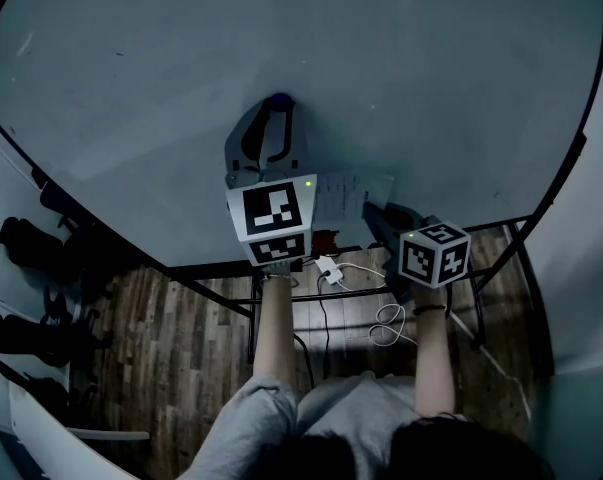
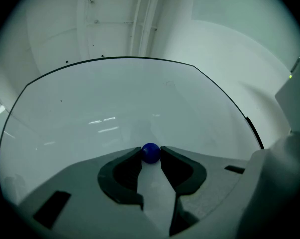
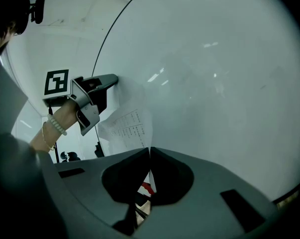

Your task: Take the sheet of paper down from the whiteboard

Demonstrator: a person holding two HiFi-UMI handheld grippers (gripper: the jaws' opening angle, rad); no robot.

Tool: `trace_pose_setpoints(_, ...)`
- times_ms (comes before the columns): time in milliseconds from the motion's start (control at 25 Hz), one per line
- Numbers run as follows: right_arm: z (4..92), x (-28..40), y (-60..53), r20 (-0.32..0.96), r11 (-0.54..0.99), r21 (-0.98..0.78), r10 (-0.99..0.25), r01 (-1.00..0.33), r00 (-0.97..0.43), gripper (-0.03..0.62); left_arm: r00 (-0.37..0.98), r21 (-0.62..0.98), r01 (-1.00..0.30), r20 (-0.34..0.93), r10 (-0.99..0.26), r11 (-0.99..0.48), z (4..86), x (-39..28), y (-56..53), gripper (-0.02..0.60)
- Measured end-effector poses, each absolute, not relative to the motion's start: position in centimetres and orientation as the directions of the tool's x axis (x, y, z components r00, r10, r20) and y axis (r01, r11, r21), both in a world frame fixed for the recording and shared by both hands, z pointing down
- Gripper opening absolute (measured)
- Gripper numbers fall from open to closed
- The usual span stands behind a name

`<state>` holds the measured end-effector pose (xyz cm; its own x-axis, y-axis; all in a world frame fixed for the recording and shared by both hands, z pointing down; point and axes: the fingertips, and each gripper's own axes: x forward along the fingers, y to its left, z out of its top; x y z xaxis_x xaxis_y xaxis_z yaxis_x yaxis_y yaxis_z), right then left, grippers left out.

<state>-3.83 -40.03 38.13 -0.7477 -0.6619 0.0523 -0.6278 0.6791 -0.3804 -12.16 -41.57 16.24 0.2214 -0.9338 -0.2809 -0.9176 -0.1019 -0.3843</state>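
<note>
Two grippers are at work on the whiteboard (image 1: 381,68), and both are clenched. The left gripper (image 2: 150,156) has its jaws closed on a small blue magnet (image 2: 150,151), a round one sitting against the board. The right gripper (image 3: 149,153) has its jaws pinched shut on the thin near edge of the paper (image 3: 126,126).

The paper hangs low on the board, between the grippers, just right of the left one. Its top corner runs up to the magnet. The sheet bows away from the board rather than lying flat. I cannot tell whether the magnet has lifted off or is pinning the corner.

That doubt is the main risk. If the right gripper pulls while the magnet pins the corner, the sheet would likely tear or crease at that corner. The magnet should come away first, then the sheet.

The magnet is round and smooth and is held only at the jaw tips. A twist or a slack squeeze could let it pop out and drop to the floor (image 1: 181,358).

The right grip is on a narrow strip of edge. Once the corner is free, the sheet's weight hangs from that pinch alone, so a quick swing could slide it out.

No container shows in any view.
</note>
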Motion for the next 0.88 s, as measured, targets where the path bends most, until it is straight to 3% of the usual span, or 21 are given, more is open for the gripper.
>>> trace_pose_setpoints(880, 36.9, -0.9, -39.1, 0.012, 0.641, -0.327, -0.732, -0.694, -0.681, 0.0, 0.242, -0.314, -0.935, -0.232, -0.942, -0.162, 19.2, -13.6, -40.5, 0.11)
